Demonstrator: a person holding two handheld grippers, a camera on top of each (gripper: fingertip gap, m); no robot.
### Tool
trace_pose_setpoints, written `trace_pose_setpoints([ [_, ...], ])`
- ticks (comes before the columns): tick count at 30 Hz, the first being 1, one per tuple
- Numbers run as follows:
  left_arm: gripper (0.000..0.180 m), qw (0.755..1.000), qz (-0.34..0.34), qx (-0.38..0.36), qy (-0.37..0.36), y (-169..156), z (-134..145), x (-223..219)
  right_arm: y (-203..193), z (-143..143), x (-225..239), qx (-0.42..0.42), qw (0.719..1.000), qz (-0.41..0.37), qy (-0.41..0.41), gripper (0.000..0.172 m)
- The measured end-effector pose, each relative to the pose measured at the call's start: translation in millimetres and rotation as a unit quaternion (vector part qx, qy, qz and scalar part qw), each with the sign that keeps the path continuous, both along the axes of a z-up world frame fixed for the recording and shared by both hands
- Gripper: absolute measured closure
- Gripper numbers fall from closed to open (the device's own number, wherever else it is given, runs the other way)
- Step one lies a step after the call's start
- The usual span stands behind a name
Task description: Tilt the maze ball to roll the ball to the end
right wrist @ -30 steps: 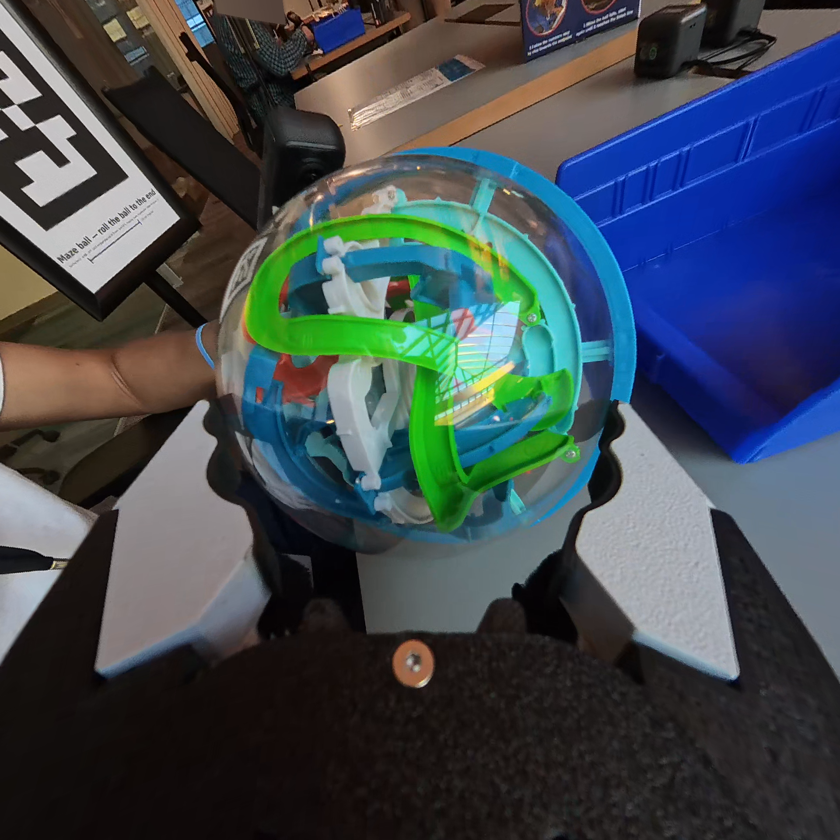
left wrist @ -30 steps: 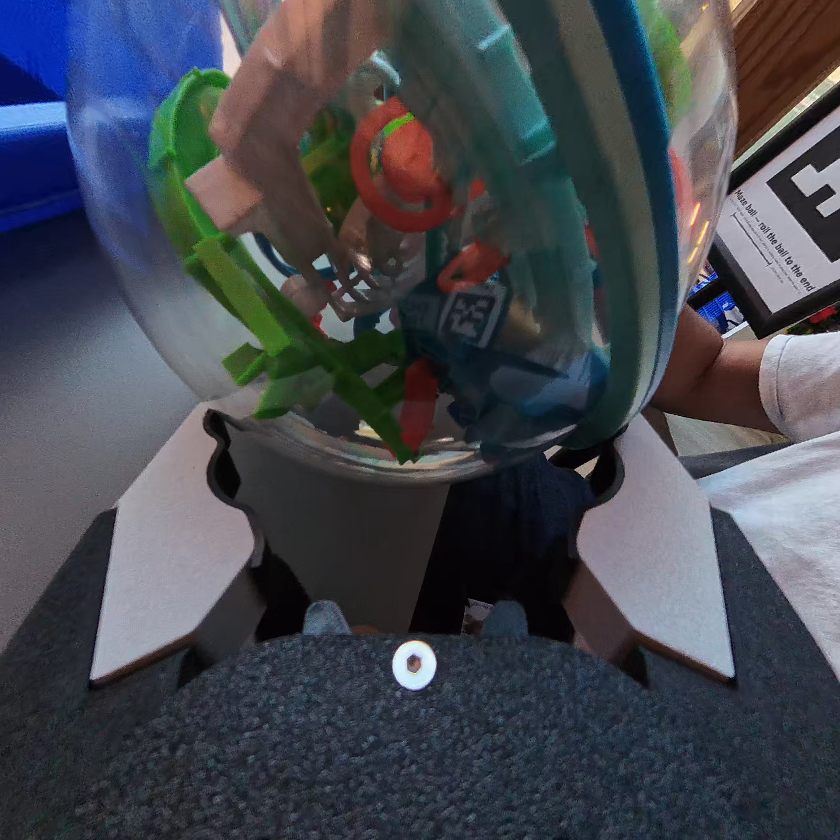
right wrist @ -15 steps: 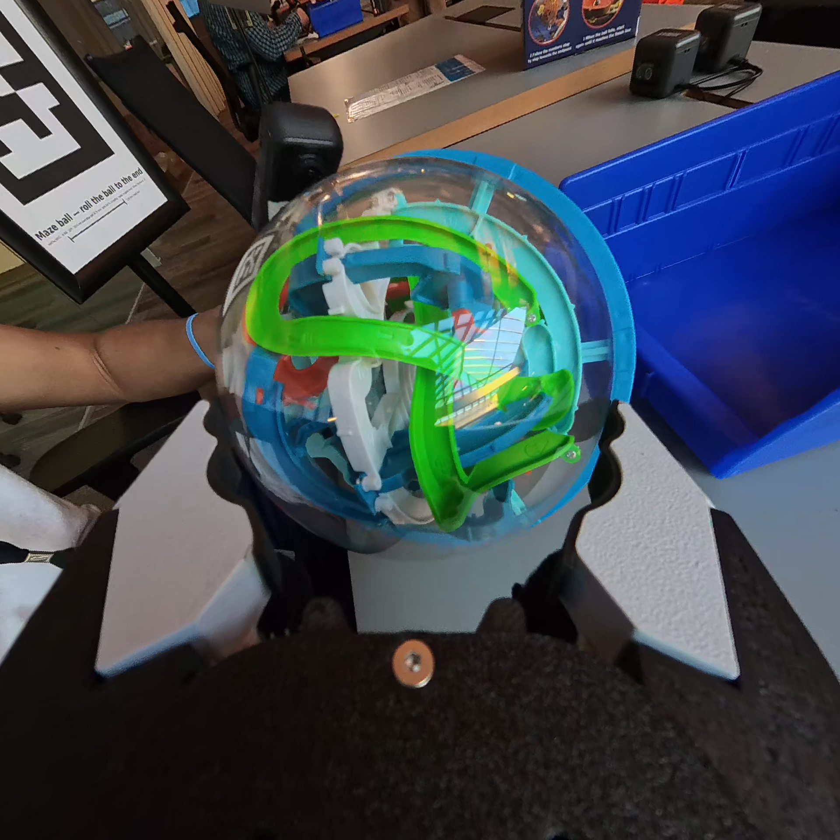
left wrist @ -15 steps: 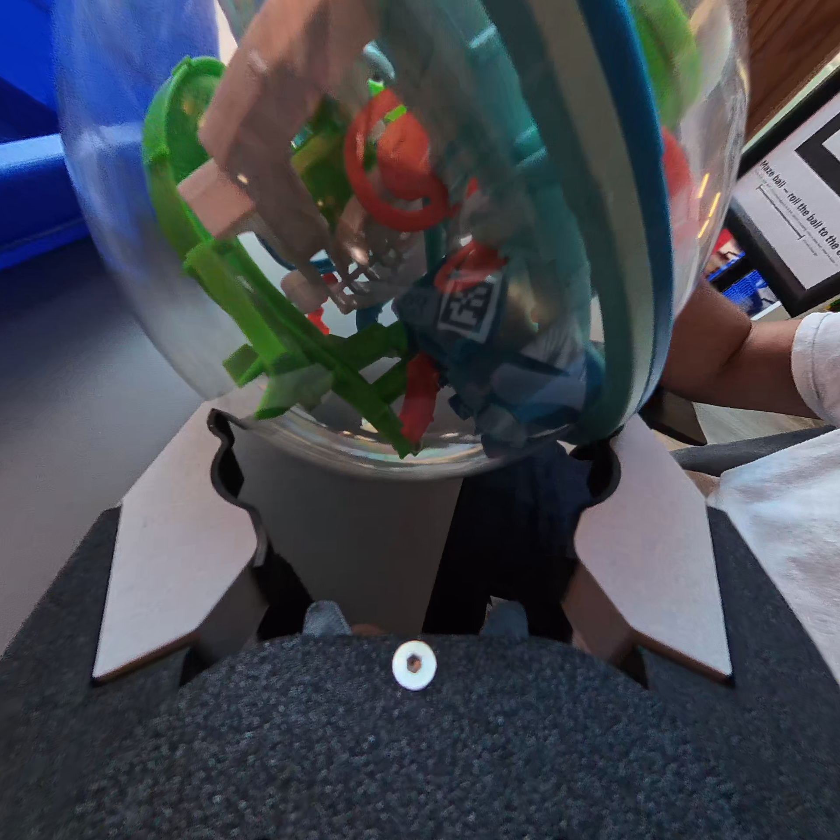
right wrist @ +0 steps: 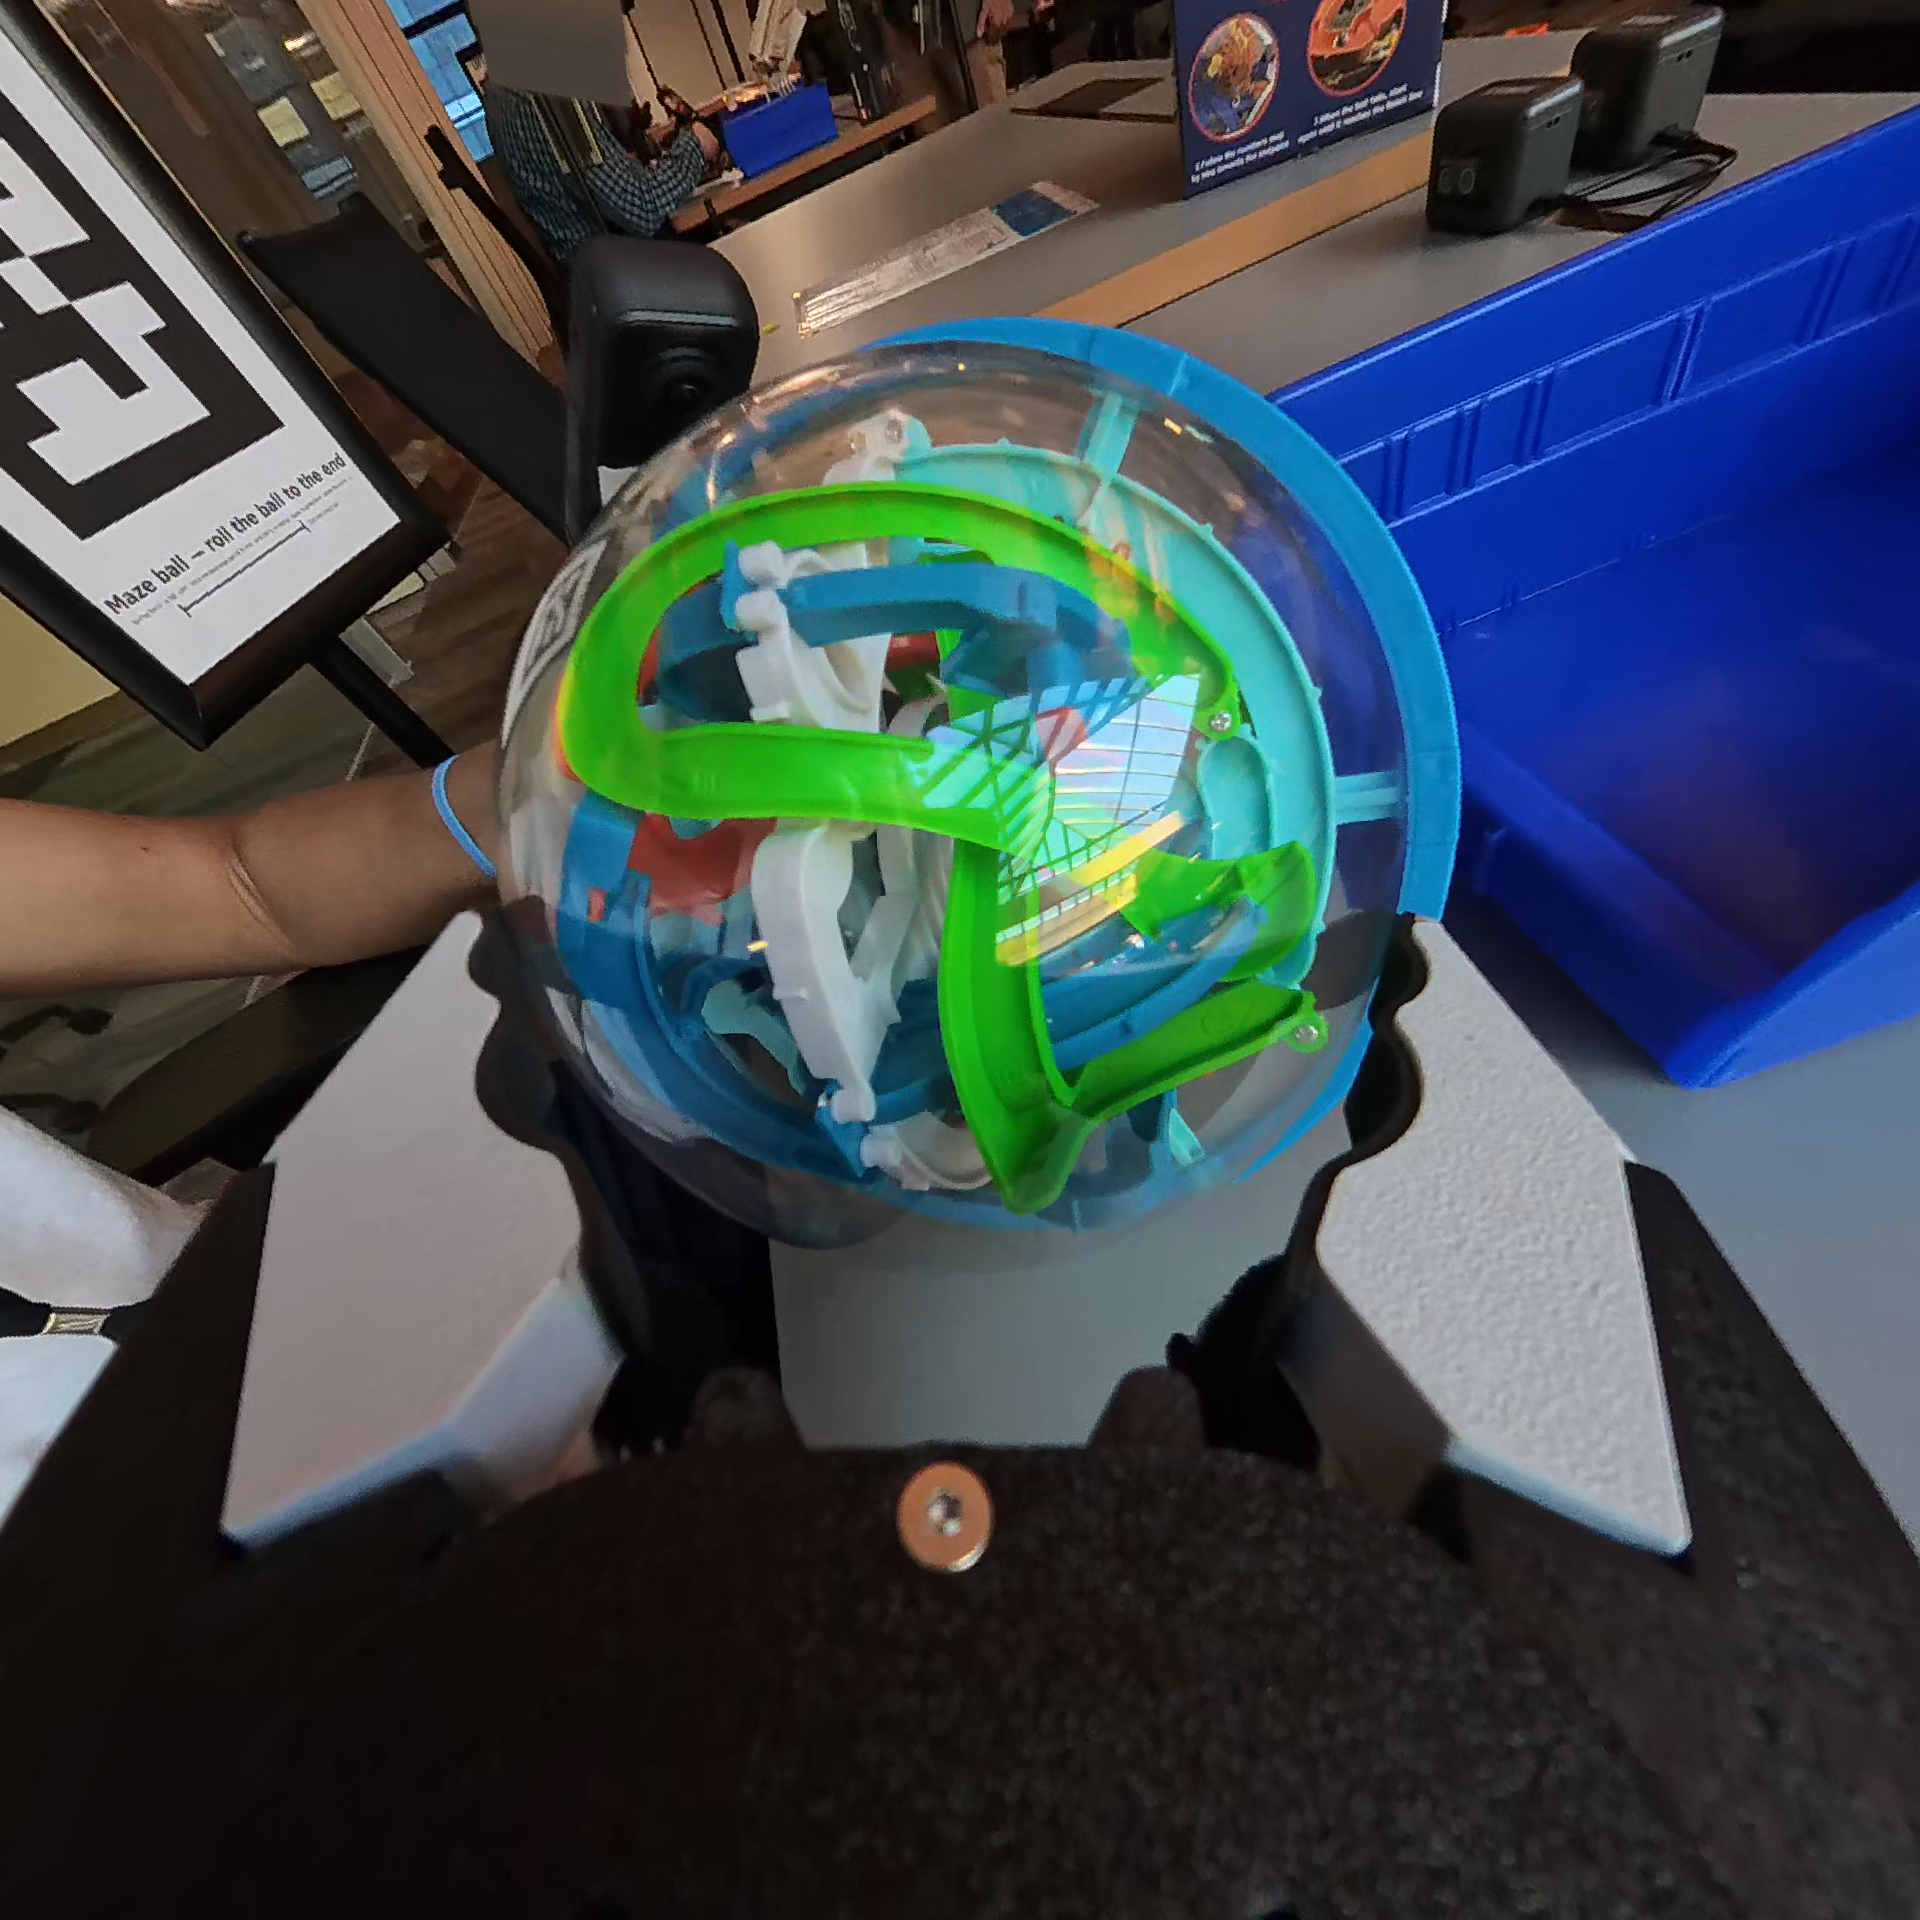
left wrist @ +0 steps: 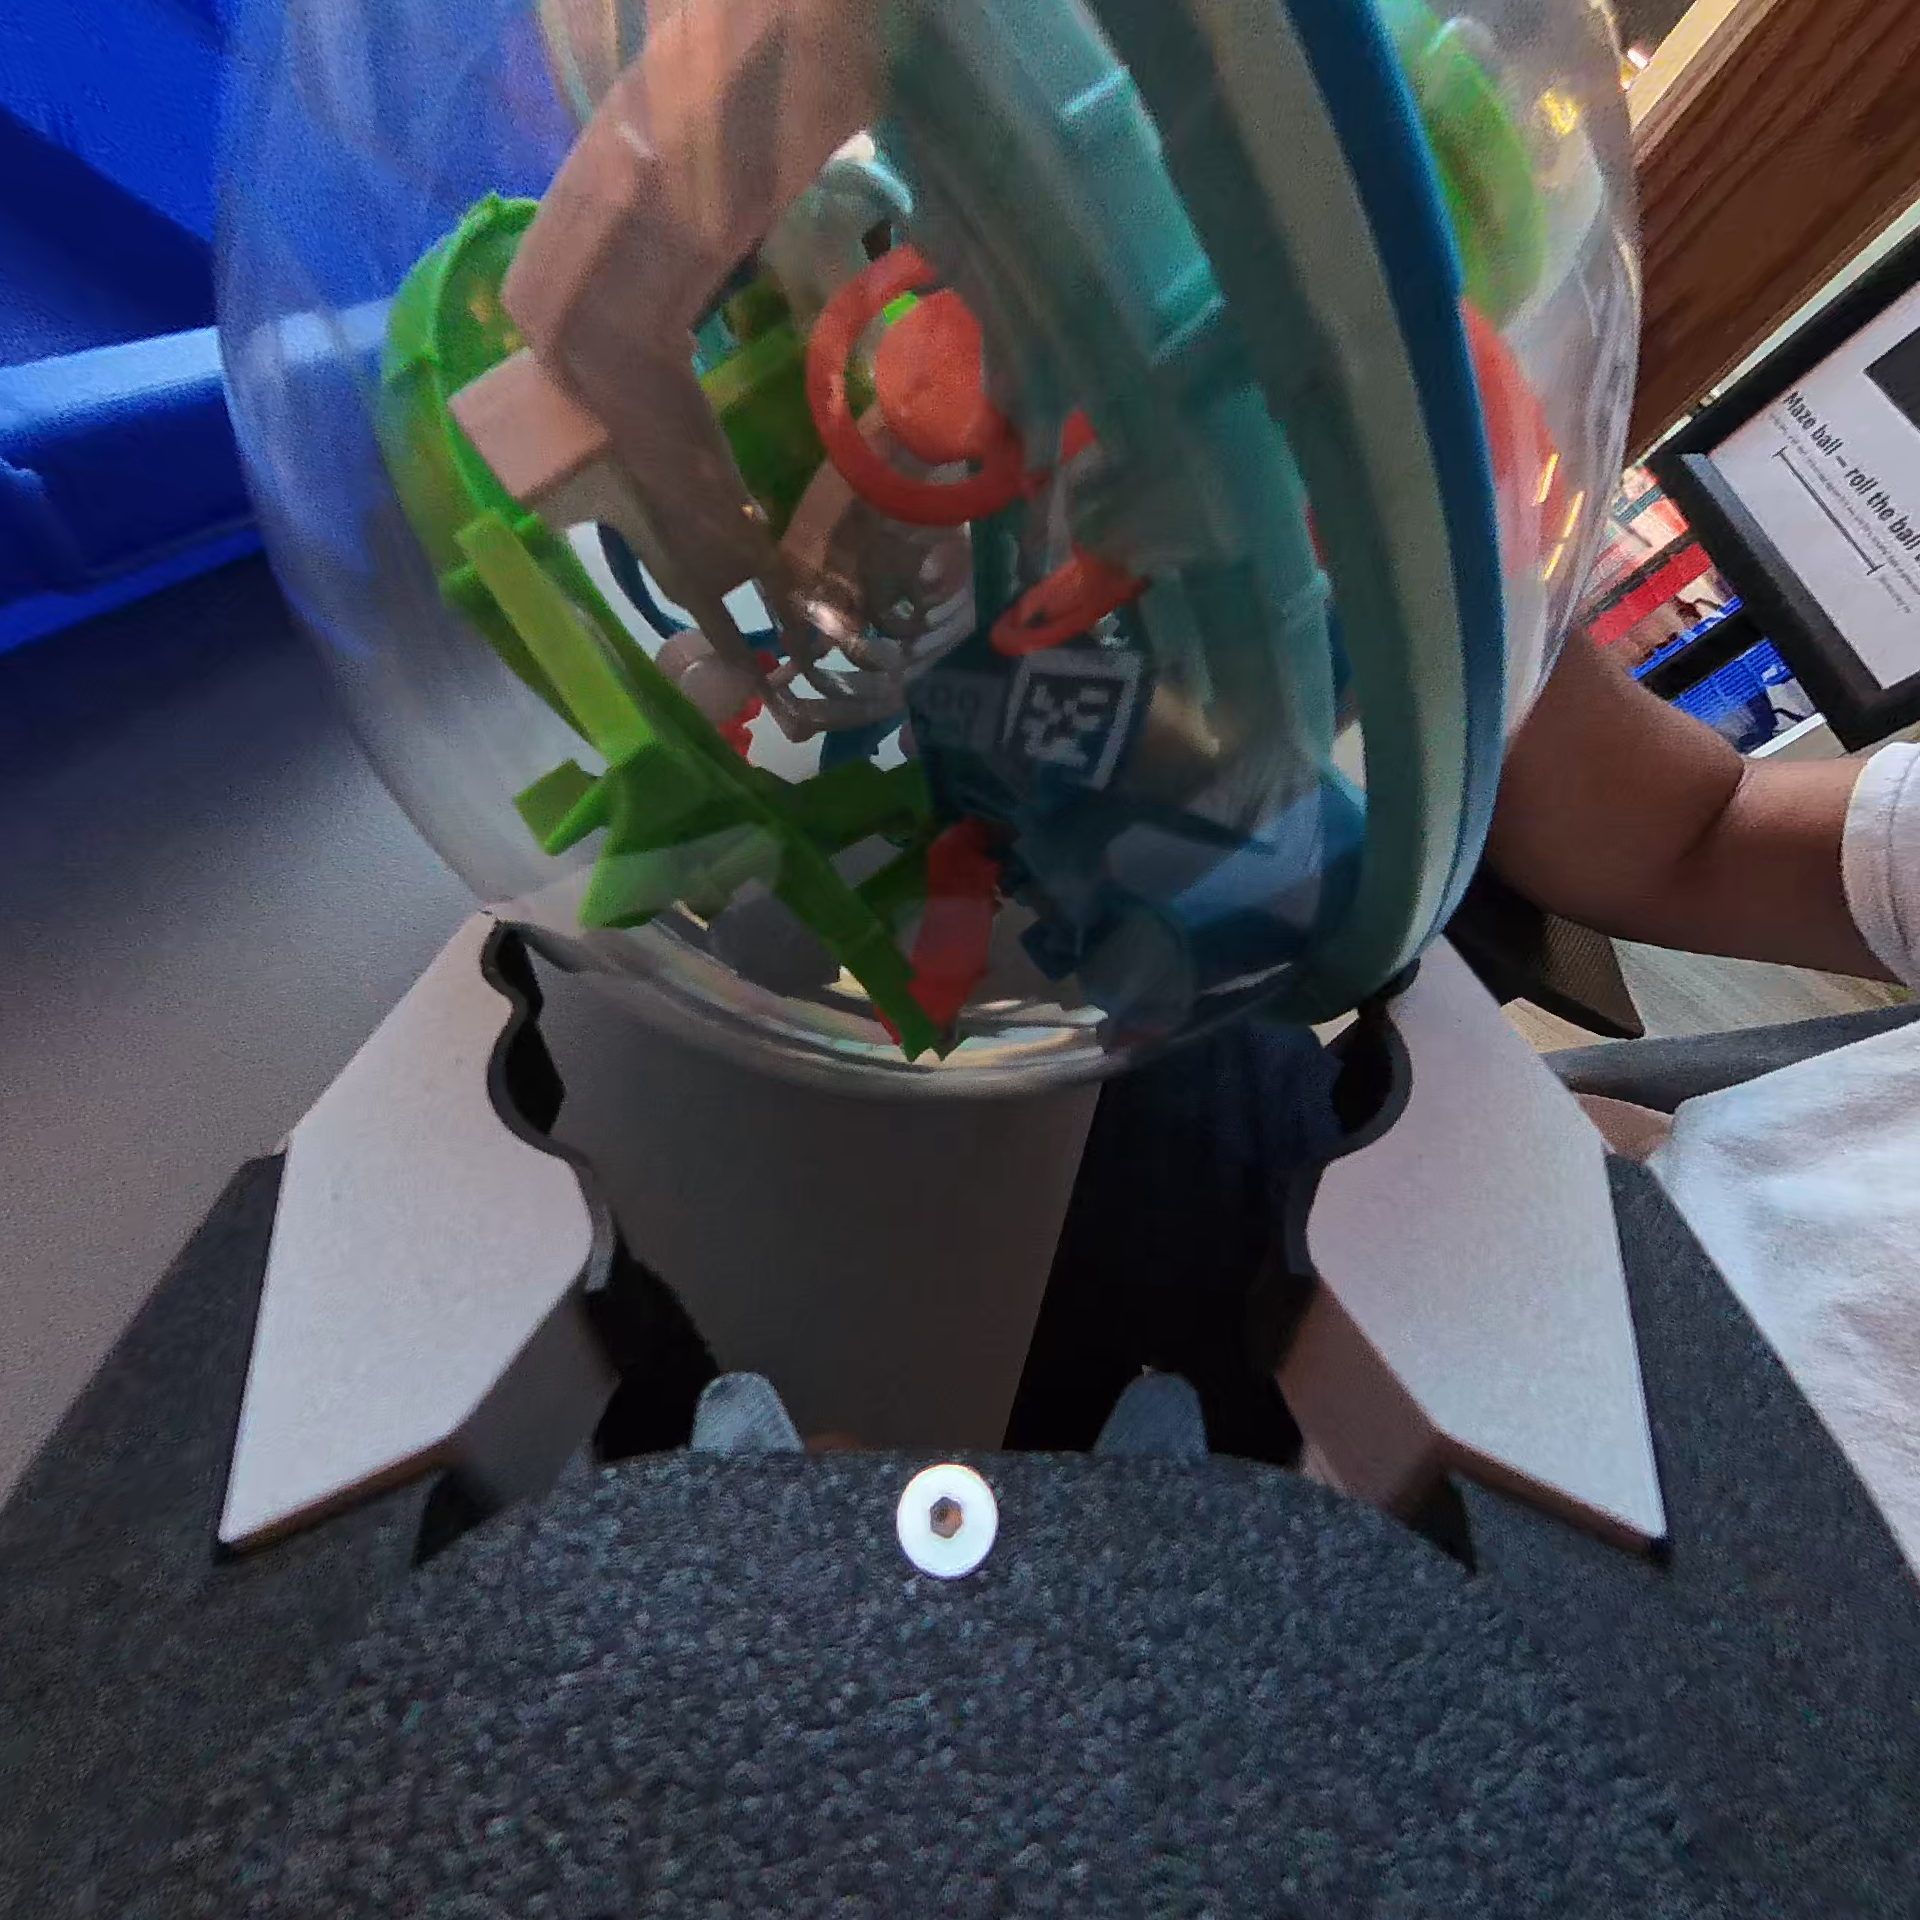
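Observation:
The maze ball (right wrist: 966, 779) is a clear sphere with green, blue, white and red tracks and a blue rim. My right gripper (right wrist: 935, 966) is shut on it, with both fingertips pressed to its sides, and holds it above the grey table (right wrist: 1766, 1195). In the left wrist view the maze ball (left wrist: 935, 520) fills the upper frame. My left gripper (left wrist: 940, 966) is shut on its far side, one fingertip (left wrist: 499, 935) on the clear shell and the other on the blue rim. I cannot make out the small ball inside.
A blue bin (right wrist: 1714, 623) stands on the table right of the ball and shows at the left in the left wrist view (left wrist: 94, 416). A framed sign (right wrist: 156, 468) stands at the left. A person's forearm (right wrist: 260, 873) reaches behind the ball. Black boxes (right wrist: 1496, 156) sit far back.
The maze ball has turned and tilted a little between both grippers. In the left wrist view the sign has slid to the right. Both grasps have held.

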State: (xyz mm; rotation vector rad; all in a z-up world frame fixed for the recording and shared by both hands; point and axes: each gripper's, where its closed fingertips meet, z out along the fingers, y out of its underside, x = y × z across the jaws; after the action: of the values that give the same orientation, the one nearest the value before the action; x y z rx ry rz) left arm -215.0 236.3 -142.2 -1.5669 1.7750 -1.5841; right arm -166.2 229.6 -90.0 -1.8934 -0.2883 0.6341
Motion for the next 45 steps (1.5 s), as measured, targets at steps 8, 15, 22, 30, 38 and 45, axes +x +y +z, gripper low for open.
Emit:
trace_pose_setpoints([
  [8, 0.031, 1.000, -0.002, 0.005, -0.002, -0.9, -0.5, -1.2, -2.3, -1.0, -1.2, -0.001, 1.000, -0.001, -0.006, 0.018],
  [15, 0.030, 1.000, -0.010, -0.019, 0.007, -1.0, -0.8, -1.5, -0.3, 0.3, -0.5, -0.018, 1.000, -0.010, 0.000, 0.018],
  [22, 0.032, 0.998, -0.014, -0.051, 0.015, 1.0, 0.2, -1.2, 4.8, 2.4, 1.9, -0.035, 0.999, -0.029, 0.018, 0.018],
  [30, 0.033, 0.998, -0.010, -0.056, 0.014, 2.8, 1.0, -1.0, 6.4, 2.4, 2.9, -0.030, 0.999, -0.032, 0.025, 0.018],
  [38, 0.033, 0.998, -0.013, -0.059, 0.015, 2.8, 1.0, -1.5, 6.3, 2.4, 2.4, -0.031, 0.999, -0.034, 0.023, 0.018],
  [45, 0.034, 0.998, -0.016, -0.062, 0.017, 2.3, 0.8, -2.1, 5.7, 2.3, 2.0, -0.039, 0.998, -0.036, 0.017, 0.018],
])
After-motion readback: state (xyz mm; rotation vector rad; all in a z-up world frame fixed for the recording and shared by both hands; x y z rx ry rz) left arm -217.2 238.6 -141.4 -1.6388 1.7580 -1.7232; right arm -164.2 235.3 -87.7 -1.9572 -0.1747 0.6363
